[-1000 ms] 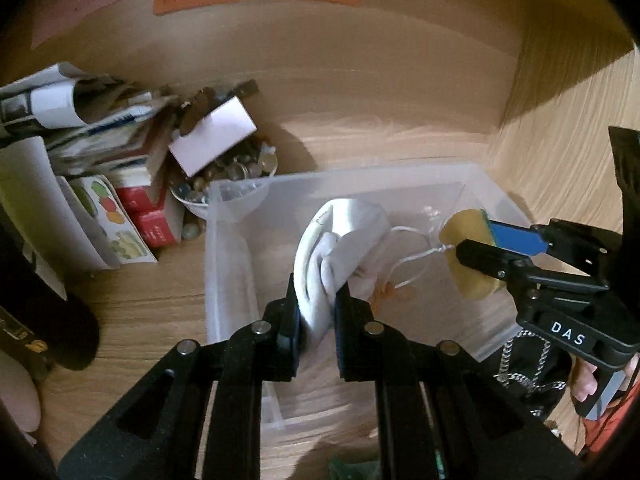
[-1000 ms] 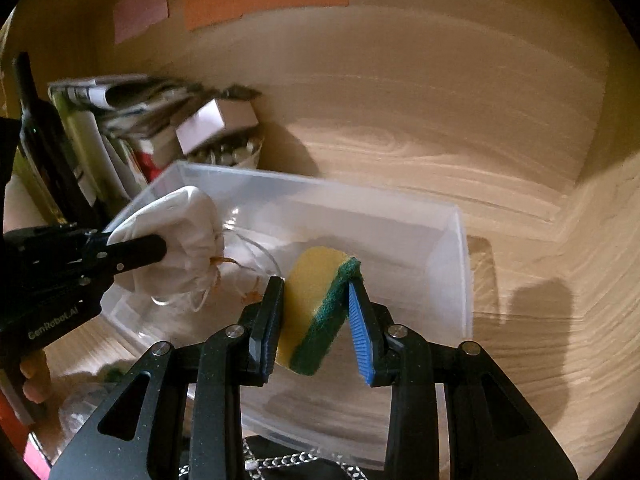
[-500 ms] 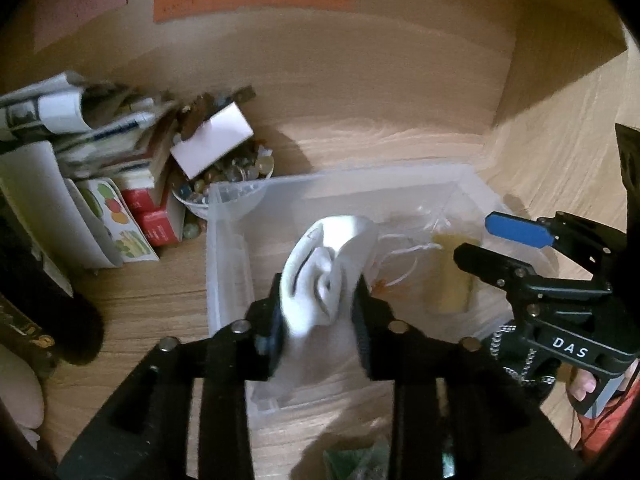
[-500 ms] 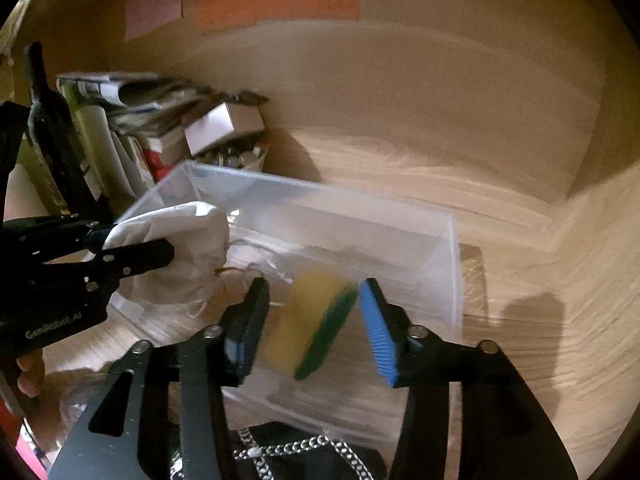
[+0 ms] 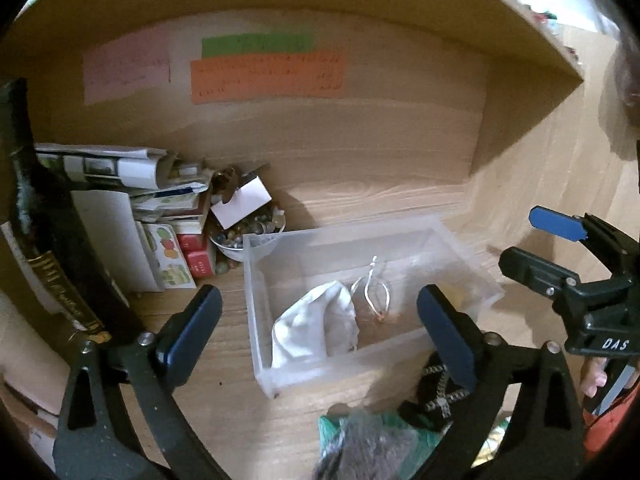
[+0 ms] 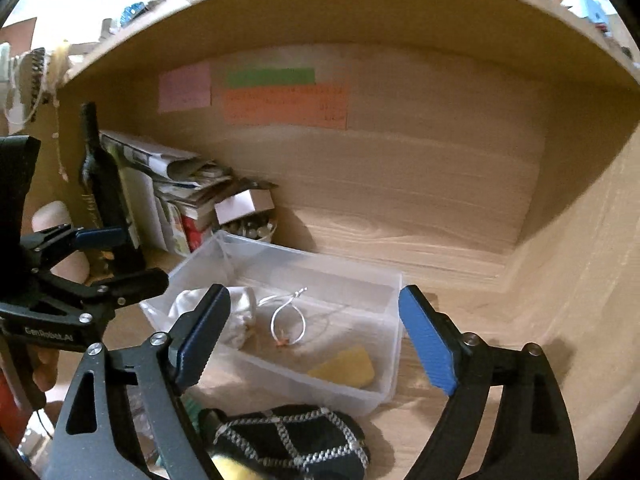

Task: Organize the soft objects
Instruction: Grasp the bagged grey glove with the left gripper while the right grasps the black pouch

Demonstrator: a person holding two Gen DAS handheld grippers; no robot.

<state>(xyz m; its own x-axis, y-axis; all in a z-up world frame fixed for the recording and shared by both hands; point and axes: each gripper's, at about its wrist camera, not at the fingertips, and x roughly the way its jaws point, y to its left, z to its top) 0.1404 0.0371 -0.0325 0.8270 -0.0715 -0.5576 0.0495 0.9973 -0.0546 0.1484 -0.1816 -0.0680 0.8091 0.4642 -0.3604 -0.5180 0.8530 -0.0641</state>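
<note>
A clear plastic bin (image 5: 256, 312) (image 6: 394, 336) sits on the wooden shelf. Inside it lie a white cloth pouch (image 5: 316, 330) (image 6: 240, 312) with a white drawstring (image 6: 288, 320), and a yellow sponge (image 6: 346, 368) lying flat at the right end. My left gripper (image 5: 320, 328) is open and empty, pulled back above the bin's near side. My right gripper (image 6: 316, 336) is open and empty, also back from the bin; it shows at the right of the left wrist view (image 5: 560, 256). A black quilted soft item with chain trim (image 6: 288, 444) (image 5: 436, 392) lies in front of the bin.
A dark wine bottle (image 5: 48, 248) (image 6: 100, 184) stands at left beside stacked papers and books (image 5: 128, 184). A bowl of small stones (image 5: 248, 236) with a white box sits behind the bin's left corner. A green item (image 5: 372, 436) lies at the front. Shelf walls close in behind and at right.
Both grippers opened and drew back from the bin. The pouch dropped from the left gripper and the sponge from the right; both now lie in the bin.
</note>
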